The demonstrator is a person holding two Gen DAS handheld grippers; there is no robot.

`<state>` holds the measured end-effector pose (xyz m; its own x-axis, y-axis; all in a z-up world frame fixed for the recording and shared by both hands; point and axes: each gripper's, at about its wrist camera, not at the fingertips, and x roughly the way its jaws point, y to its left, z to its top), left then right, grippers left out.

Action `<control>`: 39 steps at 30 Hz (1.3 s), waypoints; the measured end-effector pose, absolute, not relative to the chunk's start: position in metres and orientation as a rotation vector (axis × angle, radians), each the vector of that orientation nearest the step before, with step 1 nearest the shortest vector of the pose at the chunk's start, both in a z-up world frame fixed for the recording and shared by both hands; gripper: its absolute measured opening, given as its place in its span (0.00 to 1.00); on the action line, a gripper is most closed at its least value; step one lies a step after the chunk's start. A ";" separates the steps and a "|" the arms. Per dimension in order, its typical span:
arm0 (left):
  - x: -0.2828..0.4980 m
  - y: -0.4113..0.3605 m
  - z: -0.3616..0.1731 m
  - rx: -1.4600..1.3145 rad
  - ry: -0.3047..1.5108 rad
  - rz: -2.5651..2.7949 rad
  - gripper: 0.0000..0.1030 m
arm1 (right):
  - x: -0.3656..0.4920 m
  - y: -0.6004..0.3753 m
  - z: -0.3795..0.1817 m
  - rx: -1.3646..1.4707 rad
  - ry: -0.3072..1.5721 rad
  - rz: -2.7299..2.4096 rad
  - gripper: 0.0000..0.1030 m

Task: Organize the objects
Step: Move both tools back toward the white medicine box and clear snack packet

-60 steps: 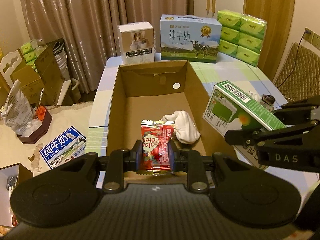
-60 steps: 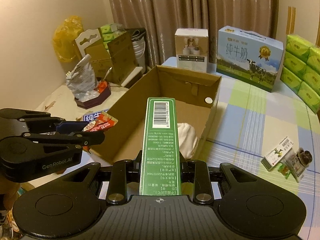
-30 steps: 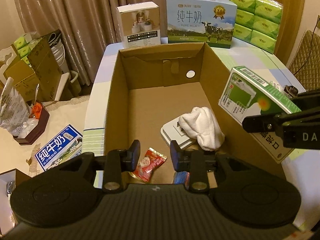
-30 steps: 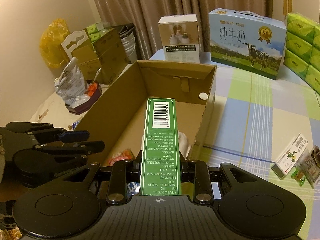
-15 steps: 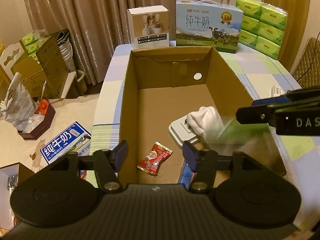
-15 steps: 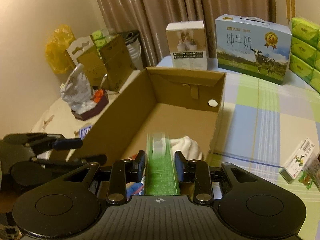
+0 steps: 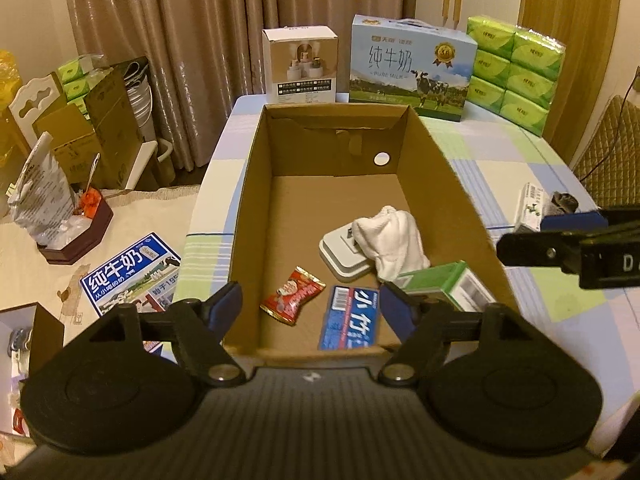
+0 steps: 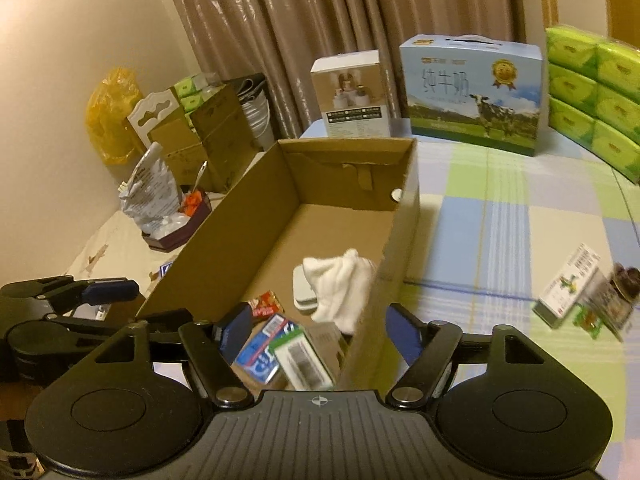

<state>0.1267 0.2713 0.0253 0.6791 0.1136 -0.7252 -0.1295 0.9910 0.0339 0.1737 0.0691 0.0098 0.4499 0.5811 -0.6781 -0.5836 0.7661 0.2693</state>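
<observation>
- Cardboard box [image 7: 440, 184]: open-topped, brown, long and deep, on the checked tablecloth [image 7: 516, 160]; a round hole shows in its far wall. All places below are given relative to this box.
- Red snack packet [image 7: 292, 301]: crinkled foil with twisted ends, lying flat on the box floor near the front wall, left of centre.
- Blue carton [image 7: 350, 318]: flat, white barcode at its far end, lying on the box floor just right of the red packet, against the front wall.
- Green carton [image 7: 438, 286]: green top, white and grey side panel, resting tilted in the front right corner of the box, touching the white cloth.
- White cloth [image 7: 390, 240]: bunched, mid-floor toward the right wall, draped over a pale flat slab [image 7: 340, 254].
- Left gripper [image 7: 314, 308]: above the box's front wall, fingers spread wide, holding nothing.
- Right gripper [image 8: 316, 334]: above the box's front right corner, fingers spread wide, holding nothing; the right wall runs between them.
- Open room: the far half of the box floor is bare cardboard; the left wall has free floor beside it.
- Beyond the far wall: a white carton [image 7: 300, 66], a milk case [image 7: 412, 68], stacked green tissue packs [image 7: 514, 72].
- Right of the box, well apart on the cloth: a small white and green pack [image 8: 568, 290] beside other small items, blurred.
</observation>
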 end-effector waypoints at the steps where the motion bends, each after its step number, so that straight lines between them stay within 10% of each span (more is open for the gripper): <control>1: 0.123 0.268 0.027 -0.022 0.811 0.137 0.74 | 0.170 0.065 0.011 -0.001 0.837 0.716 0.71; 20: 0.058 0.215 0.058 -0.066 0.756 0.138 0.96 | 0.100 -0.014 0.040 -0.029 0.780 0.620 0.98; 39: 0.051 0.124 0.068 -0.035 0.685 -0.011 0.99 | 0.082 -0.138 0.050 0.066 0.750 0.391 0.98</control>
